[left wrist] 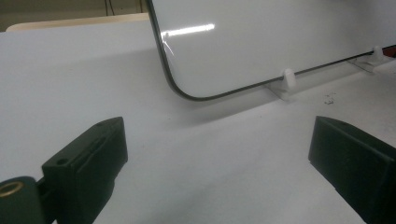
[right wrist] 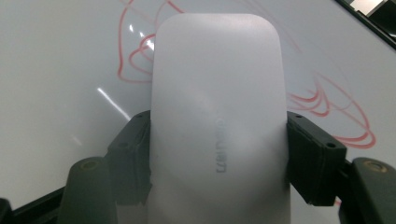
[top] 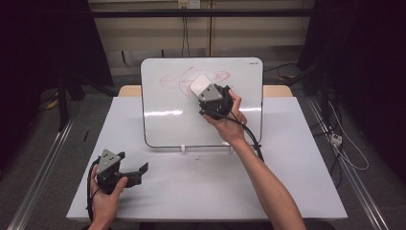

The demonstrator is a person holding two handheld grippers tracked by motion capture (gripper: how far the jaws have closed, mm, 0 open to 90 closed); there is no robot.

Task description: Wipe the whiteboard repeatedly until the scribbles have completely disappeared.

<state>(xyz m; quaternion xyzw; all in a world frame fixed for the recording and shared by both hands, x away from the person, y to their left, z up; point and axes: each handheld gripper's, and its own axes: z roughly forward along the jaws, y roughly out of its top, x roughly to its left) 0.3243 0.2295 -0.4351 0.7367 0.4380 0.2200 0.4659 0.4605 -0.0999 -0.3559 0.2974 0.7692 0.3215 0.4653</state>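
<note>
A whiteboard (top: 163,105) stands tilted on small white feet at the middle of the table, with red scribbles (top: 173,79) across its upper part. My right gripper (top: 201,88) is shut on a white eraser (top: 199,85) and presses it flat against the board over the scribbles. The right gripper view has the eraser (right wrist: 217,116) clamped between both jaws, red lines (right wrist: 327,100) showing on either side. My left gripper (top: 136,173) rests open low at the table's front left, nothing between its jaws. In the left gripper view the whiteboard's lower corner (left wrist: 187,91) lies ahead.
The white table (top: 206,191) has bare surface in front of the board. White feet (left wrist: 288,78) hold up the board's bottom edge. Cables (top: 347,148) trail on the floor at the right. Dark stands flank the table at both sides.
</note>
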